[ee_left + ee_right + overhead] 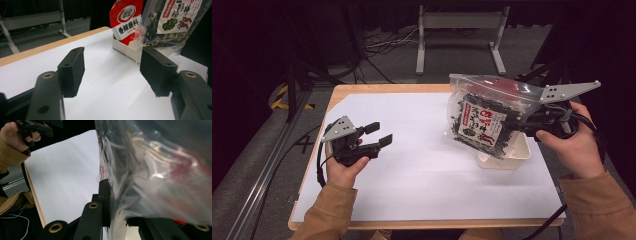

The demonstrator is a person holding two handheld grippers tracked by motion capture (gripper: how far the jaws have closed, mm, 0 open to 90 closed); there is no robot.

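My right gripper [515, 125] is shut on a clear plastic bag [482, 117] holding a dark seaweed packet with a white and red label. It holds the bag tilted in the air above a white tray [512, 156] at the table's right. In the right gripper view the bag [155, 170] is pinched between the black jaws of this gripper [117, 205]. My left gripper [380, 133] hovers over the left of the white sheet, open, with nothing between its pads [72, 70]. In the left gripper view a red packet [126, 20] stands in the tray [122, 47], with the bag [172, 25] above it.
A white sheet [412, 165] covers most of the wooden table [377, 88]. A metal stand [459, 20] and cables lie on the floor beyond the far edge. The person's tan sleeves come in from the bottom.
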